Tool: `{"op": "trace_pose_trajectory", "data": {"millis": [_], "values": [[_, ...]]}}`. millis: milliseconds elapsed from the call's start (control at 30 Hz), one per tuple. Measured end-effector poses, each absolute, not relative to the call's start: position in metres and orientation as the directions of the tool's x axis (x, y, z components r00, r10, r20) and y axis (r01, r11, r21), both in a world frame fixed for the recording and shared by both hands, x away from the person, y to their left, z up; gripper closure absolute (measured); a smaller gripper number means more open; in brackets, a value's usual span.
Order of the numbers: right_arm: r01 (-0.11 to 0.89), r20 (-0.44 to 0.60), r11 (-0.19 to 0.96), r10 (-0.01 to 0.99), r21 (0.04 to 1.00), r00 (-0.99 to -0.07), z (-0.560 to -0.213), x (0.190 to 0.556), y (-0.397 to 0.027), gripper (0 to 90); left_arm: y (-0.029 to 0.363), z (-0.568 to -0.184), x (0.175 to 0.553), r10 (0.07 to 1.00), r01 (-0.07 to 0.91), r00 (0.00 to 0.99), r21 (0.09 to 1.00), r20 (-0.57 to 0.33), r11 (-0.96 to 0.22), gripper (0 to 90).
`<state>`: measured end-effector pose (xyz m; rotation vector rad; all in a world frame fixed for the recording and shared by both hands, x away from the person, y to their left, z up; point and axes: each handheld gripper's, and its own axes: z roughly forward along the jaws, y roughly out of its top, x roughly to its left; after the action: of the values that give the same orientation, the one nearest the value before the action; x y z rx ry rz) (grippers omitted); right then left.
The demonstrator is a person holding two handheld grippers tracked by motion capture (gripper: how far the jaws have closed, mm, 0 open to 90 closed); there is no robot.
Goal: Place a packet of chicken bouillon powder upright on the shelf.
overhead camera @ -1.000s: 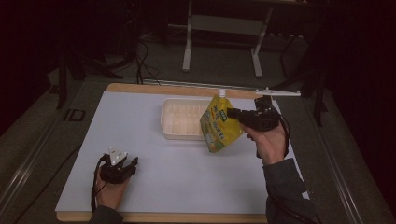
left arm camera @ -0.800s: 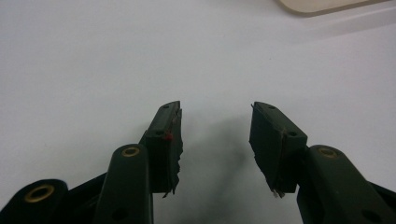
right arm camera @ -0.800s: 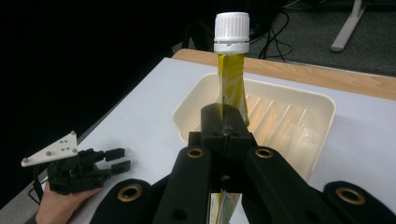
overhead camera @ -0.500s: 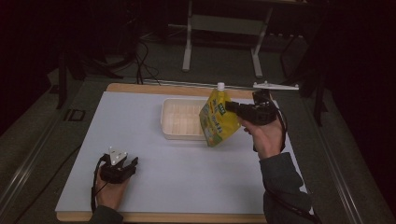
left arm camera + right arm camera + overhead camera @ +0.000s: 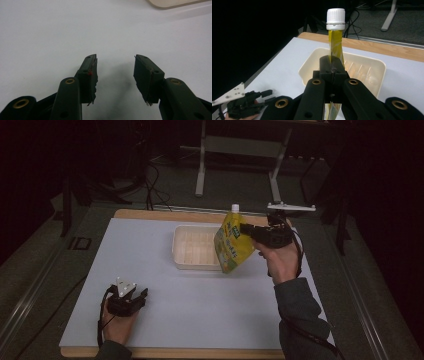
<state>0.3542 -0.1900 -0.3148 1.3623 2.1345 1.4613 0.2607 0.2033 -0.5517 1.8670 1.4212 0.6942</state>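
The right gripper (image 5: 246, 229) clamps a yellow spouted pouch (image 5: 231, 245) with a white cap, hanging above the cream tray (image 5: 192, 247). The left gripper (image 5: 115, 75) rests on the tabletop (image 5: 200, 305), jaws apart.

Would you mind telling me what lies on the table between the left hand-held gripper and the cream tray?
Nothing: in the high view, only bare white tabletop separates the left hand-held gripper from the cream tray. The left gripper view shows likewise.

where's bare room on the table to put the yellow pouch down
The widest bare patch lies on the mat between the tray in front and the left tool, running right to the right forearm. The strip left of the tray is bare too. It is crowded by the tray's right edge, where the right tool holds the yellow pouch.
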Motion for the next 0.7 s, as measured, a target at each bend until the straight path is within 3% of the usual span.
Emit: {"op": "trace_pose_trajectory", "data": {"millis": [700], "values": [[0.544, 0.245, 0.072, 0.838, 0.836, -0.488, -0.31, 0.373, -0.183, 90.0, 0.203, -0.552, 0.261, 0.965, 0.602, 0.262, 0.78, 0.01, -0.172, 53.3]]}}
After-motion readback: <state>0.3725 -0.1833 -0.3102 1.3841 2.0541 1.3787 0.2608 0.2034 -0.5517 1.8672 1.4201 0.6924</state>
